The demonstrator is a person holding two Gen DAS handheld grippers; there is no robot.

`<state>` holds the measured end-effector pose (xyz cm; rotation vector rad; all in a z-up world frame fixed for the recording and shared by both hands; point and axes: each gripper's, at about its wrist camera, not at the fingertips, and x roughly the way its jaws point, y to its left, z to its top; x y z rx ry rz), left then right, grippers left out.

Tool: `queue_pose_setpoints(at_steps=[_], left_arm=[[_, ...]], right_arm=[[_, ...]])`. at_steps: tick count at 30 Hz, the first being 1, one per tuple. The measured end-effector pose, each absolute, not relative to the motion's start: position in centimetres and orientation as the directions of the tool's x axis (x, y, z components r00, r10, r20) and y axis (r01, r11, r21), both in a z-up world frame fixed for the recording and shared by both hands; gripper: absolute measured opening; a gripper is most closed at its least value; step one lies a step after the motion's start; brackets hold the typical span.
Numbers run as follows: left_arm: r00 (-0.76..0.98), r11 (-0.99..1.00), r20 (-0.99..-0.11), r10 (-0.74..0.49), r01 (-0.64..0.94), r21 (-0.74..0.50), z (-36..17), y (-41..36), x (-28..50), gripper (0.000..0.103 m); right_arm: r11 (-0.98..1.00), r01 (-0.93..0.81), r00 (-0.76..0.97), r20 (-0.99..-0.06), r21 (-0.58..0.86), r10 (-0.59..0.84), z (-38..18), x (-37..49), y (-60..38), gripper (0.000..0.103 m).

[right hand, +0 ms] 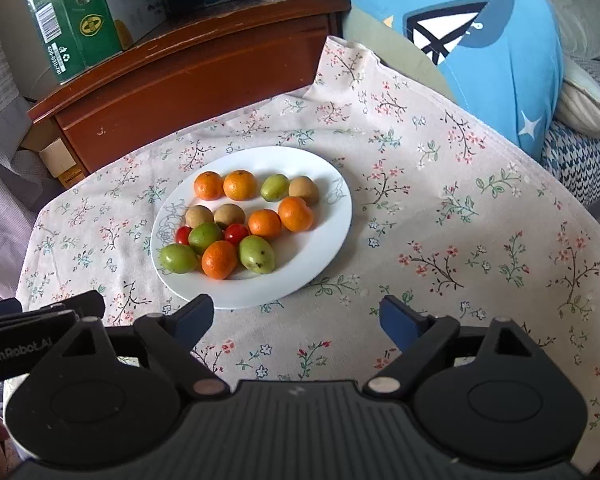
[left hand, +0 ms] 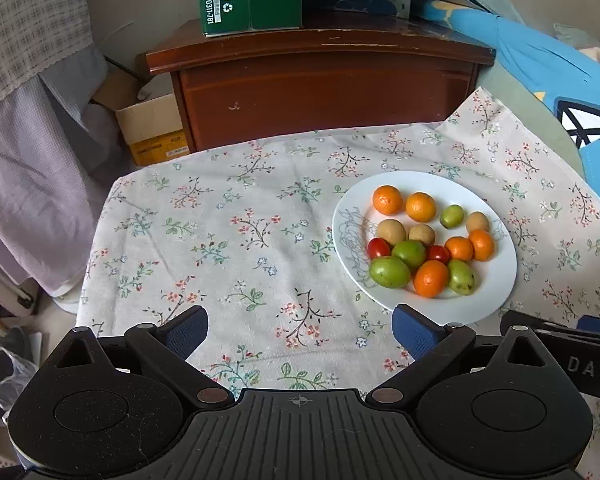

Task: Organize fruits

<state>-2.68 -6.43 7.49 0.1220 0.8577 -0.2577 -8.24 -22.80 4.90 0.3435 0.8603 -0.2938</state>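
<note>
Fruits (right hand: 236,224) are sitting piled on the plate (right hand: 320,248); both tools, left (left hand: 300,334) and right (right hand: 296,320), are hovering near the plate, gaping wide, holding nothing.

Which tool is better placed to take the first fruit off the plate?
Right, probably. The plate lies just ahead of the open right tool, while it sits off to the side of the open left tool.

A white plate (right hand: 320,248) holds 5 oranges, 4 green fruits, 3 brown ones and 2 cherry tomatoes (right hand: 236,233), clustered toward its 9 o'clock side.
</note>
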Motion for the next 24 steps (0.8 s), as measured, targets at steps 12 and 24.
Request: queue_pose_setpoints(at_steps=[12,24], left_arm=[[0.597,0.968,-0.794,-0.113,0.246,0.048,7.6,-8.1,0.4,0.1],[0.566,0.972,-0.822,-0.071,0.223,0.07,5.5,-8.4,1.1,0.1]], right_arm=[[0.908,0.419,0.495,-0.837,-0.002,-0.231,5.3,-5.5,-24.6,0.095],[0.906,0.422,0.501,-0.829,-0.017,-0.249,5.0,-4.8,-24.1,0.095]])
